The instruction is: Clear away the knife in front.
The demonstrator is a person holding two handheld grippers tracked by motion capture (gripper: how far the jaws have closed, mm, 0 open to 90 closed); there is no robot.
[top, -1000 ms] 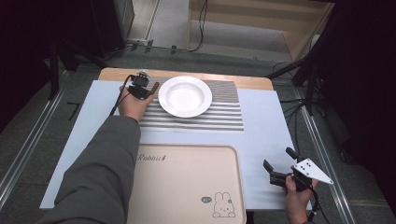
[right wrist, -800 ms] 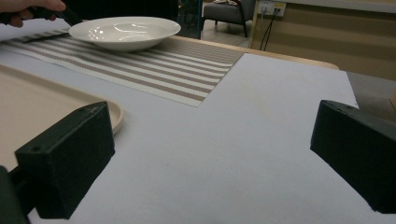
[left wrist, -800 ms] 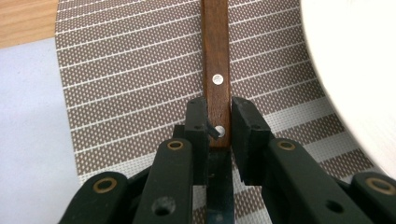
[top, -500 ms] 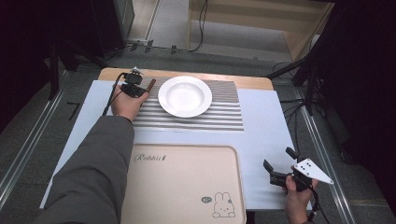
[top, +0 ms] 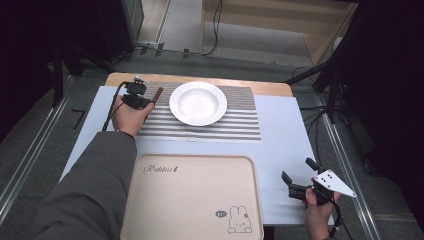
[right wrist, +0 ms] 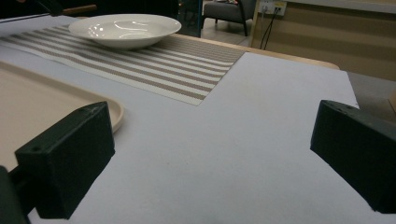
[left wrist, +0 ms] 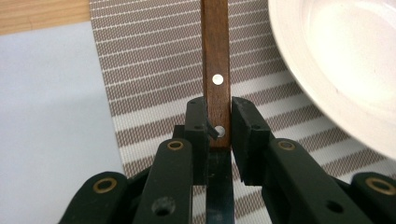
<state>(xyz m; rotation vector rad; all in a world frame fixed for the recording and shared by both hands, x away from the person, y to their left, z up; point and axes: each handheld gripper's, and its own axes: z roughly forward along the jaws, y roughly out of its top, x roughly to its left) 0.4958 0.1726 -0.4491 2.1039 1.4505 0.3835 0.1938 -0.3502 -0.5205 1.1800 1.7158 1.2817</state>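
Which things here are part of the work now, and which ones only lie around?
In use:
- left gripper, shut on the wooden handle of a piece of cutlery
- plate, just beside that handle
- striped mat under both

Lying about:
- tray, nothing on it
- right gripper, open, near the table's right edge

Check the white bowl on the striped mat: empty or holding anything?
Empty. The white bowl shows a bare glossy inside in the high view, and its visible part in the left gripper view is bare too. It sits upright on the striped mat.
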